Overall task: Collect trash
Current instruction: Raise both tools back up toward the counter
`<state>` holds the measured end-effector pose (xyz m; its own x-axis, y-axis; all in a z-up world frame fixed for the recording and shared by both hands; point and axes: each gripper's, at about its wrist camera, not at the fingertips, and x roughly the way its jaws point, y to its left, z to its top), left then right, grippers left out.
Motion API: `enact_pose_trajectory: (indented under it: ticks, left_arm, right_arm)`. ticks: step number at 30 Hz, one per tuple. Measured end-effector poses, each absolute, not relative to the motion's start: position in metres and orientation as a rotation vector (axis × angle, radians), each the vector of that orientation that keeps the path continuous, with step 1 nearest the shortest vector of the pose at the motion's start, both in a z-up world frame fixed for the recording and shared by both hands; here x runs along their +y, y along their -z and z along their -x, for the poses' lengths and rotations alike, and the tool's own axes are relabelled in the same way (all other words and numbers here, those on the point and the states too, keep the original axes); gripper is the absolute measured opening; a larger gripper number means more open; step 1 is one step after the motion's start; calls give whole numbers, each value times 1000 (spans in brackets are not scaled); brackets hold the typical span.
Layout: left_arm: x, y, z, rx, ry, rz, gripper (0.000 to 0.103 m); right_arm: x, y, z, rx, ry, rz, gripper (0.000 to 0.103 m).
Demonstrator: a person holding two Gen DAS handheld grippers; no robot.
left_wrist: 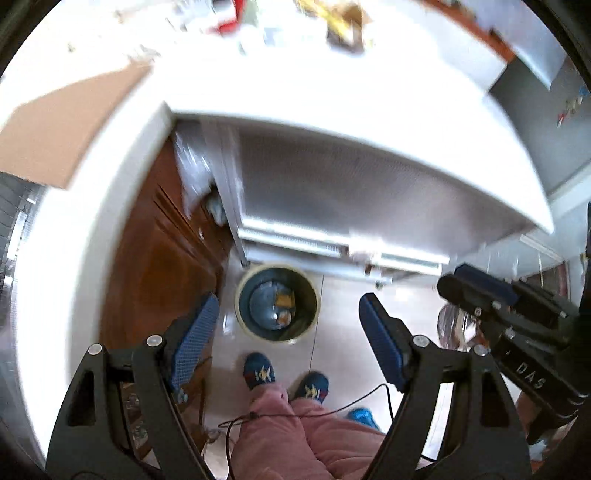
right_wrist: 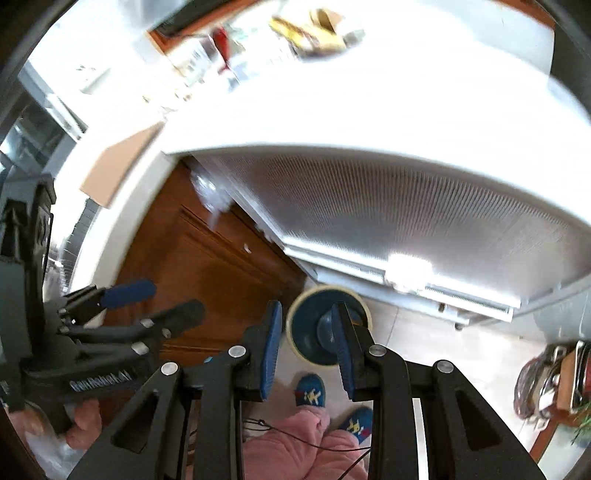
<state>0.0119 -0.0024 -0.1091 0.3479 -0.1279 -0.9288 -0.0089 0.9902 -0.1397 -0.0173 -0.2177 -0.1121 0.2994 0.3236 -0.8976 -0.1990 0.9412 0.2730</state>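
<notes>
Bin point(left_wrist: 277, 303) on the floor sits right below both grippers, against the cabinet point(left_wrist: 162, 258), a few scraps already inside, so anything released would fall in. The left gripper point(left_wrist: 288, 343) is spread wide and empty; the right gripper point(right_wrist: 306, 354) is parted, nothing between its pads. More litter point(right_wrist: 314, 33) waits on the counter point(right_wrist: 406, 107).

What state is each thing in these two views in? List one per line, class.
left hand-held gripper: open, holding nothing.
right hand-held gripper: open, holding nothing.
trash bin: upright on the floor, uncovered, some scraps inside.
wooden cabinet door: shut.
cardboard sheet: lying flat on the white counter.
</notes>
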Motion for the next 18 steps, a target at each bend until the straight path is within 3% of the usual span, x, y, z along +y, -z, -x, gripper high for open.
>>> enact_pose_trajectory:
  ticks: [18]
  left_arm:
    - [47,-67,-20,911,-117,88,76]
  right_arm:
    - [-206,-58,-33,947,-474,-71,30]
